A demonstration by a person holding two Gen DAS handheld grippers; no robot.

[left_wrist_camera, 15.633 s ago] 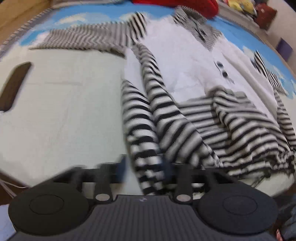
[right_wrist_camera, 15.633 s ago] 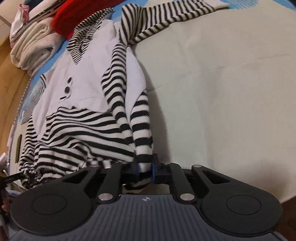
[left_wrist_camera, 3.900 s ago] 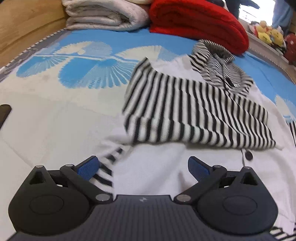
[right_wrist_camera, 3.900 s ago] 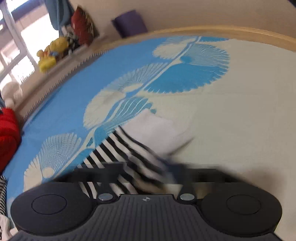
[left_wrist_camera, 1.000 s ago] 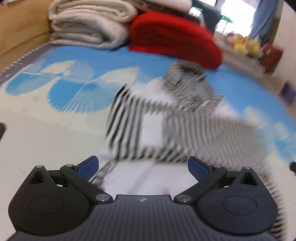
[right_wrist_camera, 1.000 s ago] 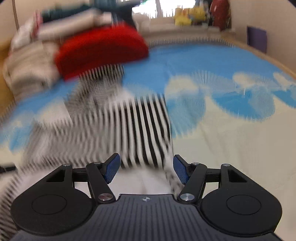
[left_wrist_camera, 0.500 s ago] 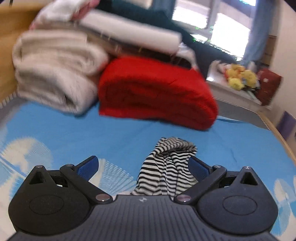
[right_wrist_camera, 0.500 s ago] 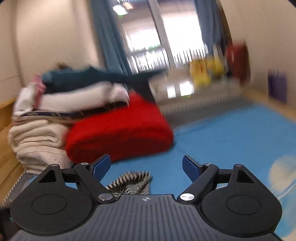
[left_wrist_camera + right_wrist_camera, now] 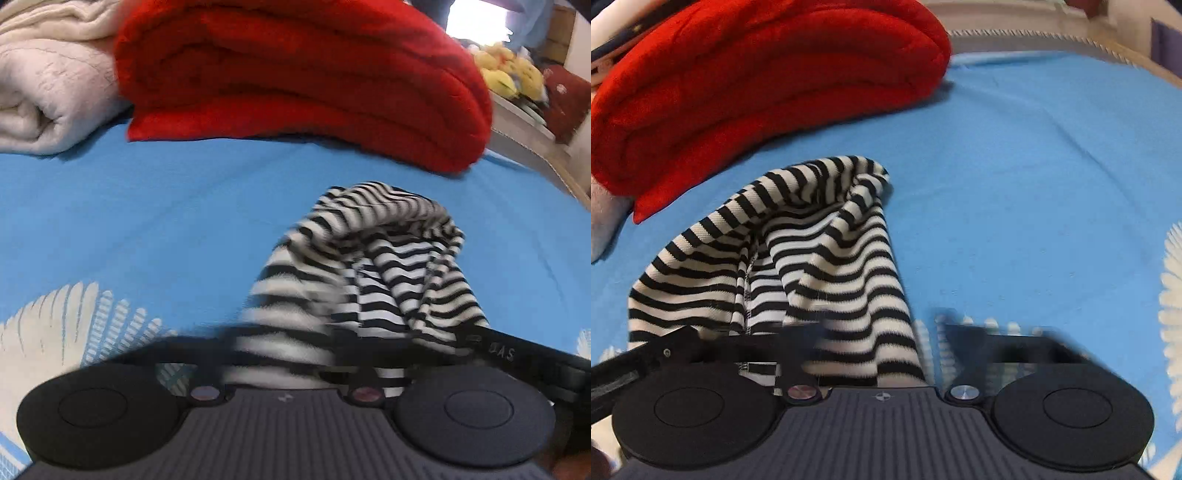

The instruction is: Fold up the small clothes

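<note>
The black-and-white striped hood (image 9: 384,236) of the small garment lies bunched on the blue sheet (image 9: 147,206), just in front of a red blanket. My left gripper (image 9: 284,347) is low over the hood's left side. Its jaws are closing, blurred, with striped fabric between them. In the right wrist view the same hood (image 9: 820,236) fills the lower left. My right gripper (image 9: 871,343) is closing on the hood's right side, also with striped cloth between its blurred fingers. The rest of the garment is hidden under the grippers.
A folded red blanket (image 9: 295,74) lies right behind the hood and shows again in the right wrist view (image 9: 757,81). A rolled cream blanket (image 9: 48,85) sits to its left. Yellow plush toys (image 9: 506,70) line the far right edge. Bare blue sheet (image 9: 1015,166) stretches to the right.
Both grippers swept forward and down from over the striped body to the hood by the red blanket. Their jaws, wide open half a second ago, have come in around the striped fabric.
</note>
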